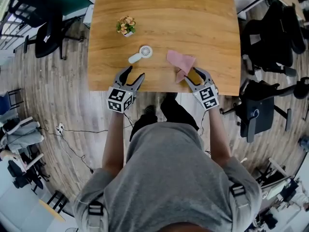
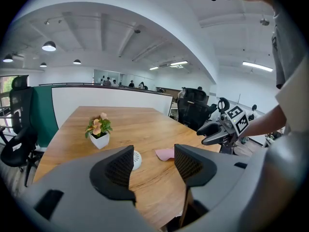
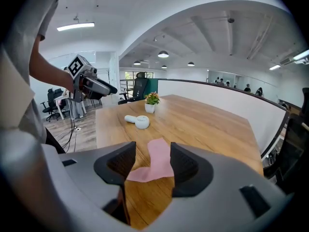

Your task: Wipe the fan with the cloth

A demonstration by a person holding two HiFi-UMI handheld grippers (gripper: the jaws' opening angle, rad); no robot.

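In the head view I see the small white handheld fan [image 1: 140, 53] lying on the light wooden table [image 1: 164, 13], with the crumpled pink cloth [image 1: 180, 62] near it. The left gripper view shows my left gripper [image 2: 153, 166] spread and empty. The right gripper view shows my right gripper [image 3: 147, 164] spread too, the cloth lying loose between its jaws.

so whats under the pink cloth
Only the wooden table shows around the pink cloth, which lies low on it. The spot directly beneath is covered, but no bulge suggests anything other than tabletop.
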